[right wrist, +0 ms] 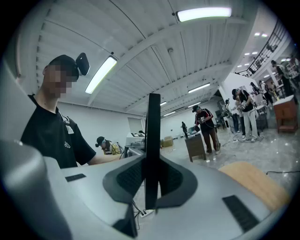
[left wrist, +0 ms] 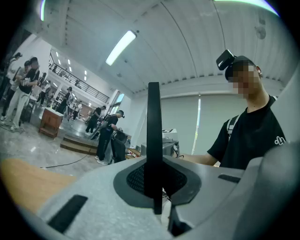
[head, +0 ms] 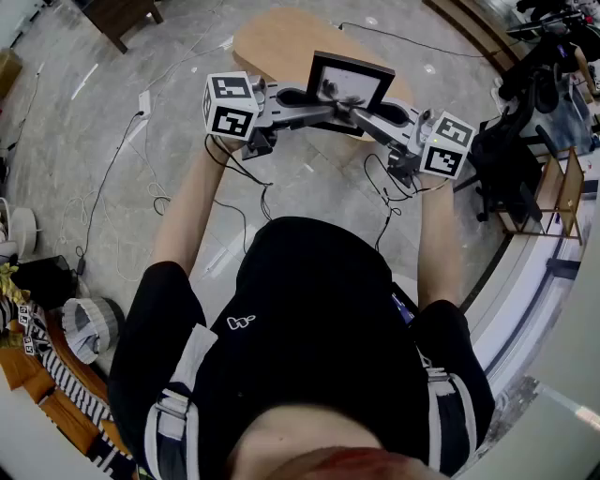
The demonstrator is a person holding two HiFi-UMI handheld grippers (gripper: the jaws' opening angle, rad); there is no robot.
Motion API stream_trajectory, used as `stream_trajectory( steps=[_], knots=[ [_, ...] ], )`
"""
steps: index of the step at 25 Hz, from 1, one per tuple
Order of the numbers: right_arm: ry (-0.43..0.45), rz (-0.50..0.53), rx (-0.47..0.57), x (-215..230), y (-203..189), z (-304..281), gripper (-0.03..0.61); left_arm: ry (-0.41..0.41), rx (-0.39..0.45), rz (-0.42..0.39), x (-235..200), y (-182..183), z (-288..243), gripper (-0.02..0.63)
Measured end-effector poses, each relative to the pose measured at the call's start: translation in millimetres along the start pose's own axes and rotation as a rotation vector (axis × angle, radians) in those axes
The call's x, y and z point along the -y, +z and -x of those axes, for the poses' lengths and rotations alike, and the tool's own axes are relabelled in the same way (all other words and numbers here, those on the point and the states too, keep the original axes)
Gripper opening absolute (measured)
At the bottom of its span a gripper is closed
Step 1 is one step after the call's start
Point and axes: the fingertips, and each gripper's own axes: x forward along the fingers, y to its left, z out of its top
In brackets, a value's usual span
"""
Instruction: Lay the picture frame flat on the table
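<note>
The picture frame (head: 350, 80) is black with a pale picture and stands nearly upright over the near edge of the round wooden table (head: 272, 42). Whether its lower edge touches the tabletop I cannot tell. My left gripper (head: 325, 109) reaches in from the left and is shut on the frame's lower part. My right gripper (head: 356, 113) comes from the right and is shut on the same lower edge. In the left gripper view the frame (left wrist: 153, 136) shows edge-on as a thin black bar between the left gripper's (left wrist: 155, 190) jaws. The right gripper view shows the frame (right wrist: 153, 145) likewise clamped by the right gripper (right wrist: 151, 187).
Cables (head: 112, 159) trail over the shiny floor to the left of the table. A black chair (head: 506, 150) and a wooden rack (head: 553, 192) stand at the right. Wooden furniture (head: 122, 17) sits at the top left. Several people (left wrist: 105, 133) stand in the hall behind.
</note>
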Motion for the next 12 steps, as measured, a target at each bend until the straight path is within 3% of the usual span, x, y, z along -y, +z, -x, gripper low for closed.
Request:
stream_trajectory(
  steps=[12],
  knots=[
    [-0.038,-0.03,0.019,17.2,-6.1,-9.8,0.063,-0.014,-0.015,0.035,-19.2,-4.7,7.1,0.018]
  ],
)
